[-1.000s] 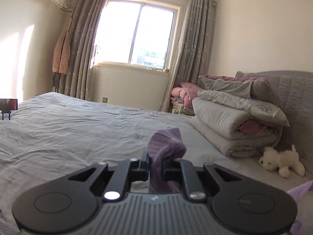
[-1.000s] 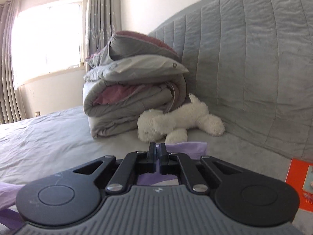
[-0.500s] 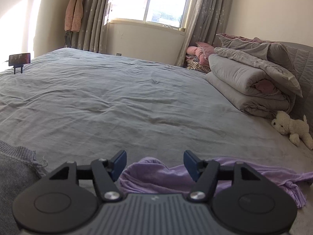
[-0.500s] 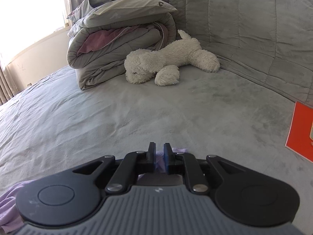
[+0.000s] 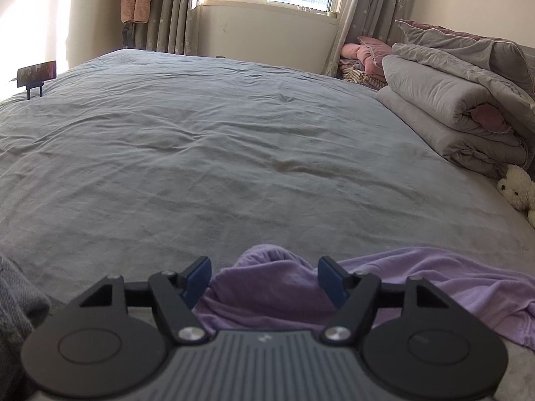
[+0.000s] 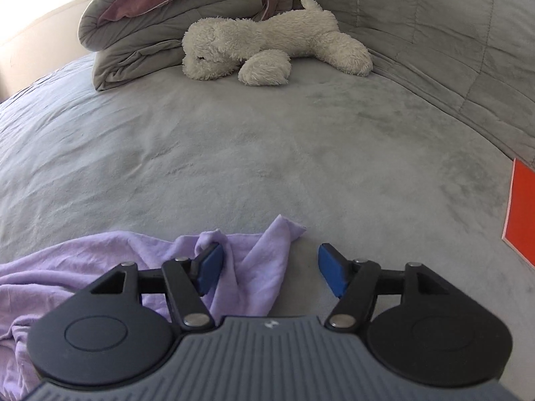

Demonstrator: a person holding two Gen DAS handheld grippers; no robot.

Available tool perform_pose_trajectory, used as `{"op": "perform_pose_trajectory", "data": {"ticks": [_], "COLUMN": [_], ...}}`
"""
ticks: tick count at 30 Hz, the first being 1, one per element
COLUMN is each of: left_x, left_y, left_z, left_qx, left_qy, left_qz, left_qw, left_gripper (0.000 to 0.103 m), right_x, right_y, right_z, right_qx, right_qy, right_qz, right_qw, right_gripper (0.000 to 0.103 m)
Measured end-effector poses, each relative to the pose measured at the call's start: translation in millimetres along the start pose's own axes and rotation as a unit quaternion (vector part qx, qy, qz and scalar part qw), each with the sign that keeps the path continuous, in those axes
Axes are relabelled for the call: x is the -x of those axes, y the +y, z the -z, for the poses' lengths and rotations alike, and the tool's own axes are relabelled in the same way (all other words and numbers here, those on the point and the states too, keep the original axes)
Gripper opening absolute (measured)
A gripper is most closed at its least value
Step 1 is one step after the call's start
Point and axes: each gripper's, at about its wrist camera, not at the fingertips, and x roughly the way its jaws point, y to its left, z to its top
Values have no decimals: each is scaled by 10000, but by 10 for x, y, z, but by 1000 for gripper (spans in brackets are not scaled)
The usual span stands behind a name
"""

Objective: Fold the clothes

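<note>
A lilac garment [image 5: 418, 284] lies crumpled on the grey bed [image 5: 234, 140], stretching from my left gripper off to the right. My left gripper [image 5: 264, 279] is open just above one bunched end of it, the cloth loose between the blue pads. In the right wrist view the same lilac garment [image 6: 77, 260] spreads to the left, with a pointed corner [image 6: 284, 230] lying between the fingers. My right gripper [image 6: 270, 272] is open too, low over the bed, gripping nothing.
Folded grey and pink quilts [image 5: 461, 100] are stacked at the headboard [image 6: 451, 33], with a white plush dog [image 6: 267, 43] beside them. An orange card [image 6: 521, 210] lies at the right. A dark grey knit [image 5: 16, 300] sits at the left, a phone on a stand [image 5: 36, 73] far left.
Both grippers came down from holding the garment up and let it go onto the bed. The left opened first; the right opened in the last half second.
</note>
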Motion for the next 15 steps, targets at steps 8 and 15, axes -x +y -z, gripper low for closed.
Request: {"op": "perform_pose_trajectory", "data": {"ticks": [8,15], "left_x": [163,773], "left_y": [79,58], "left_z": [-125,-289], "left_qx": [121,34], "left_qy": [-336,-1213], "left_qz": [152,439], "left_qw": [9992,9916], "left_gripper": [8,8], "right_x": [429,943], "right_y": [-49,-250], "right_z": [-220,-326], "right_qx": [-215,-875], "right_qy": [-1085,-2032], "right_qz": [11,-216], "right_qw": [9939,9750], "right_gripper": [3,2]}}
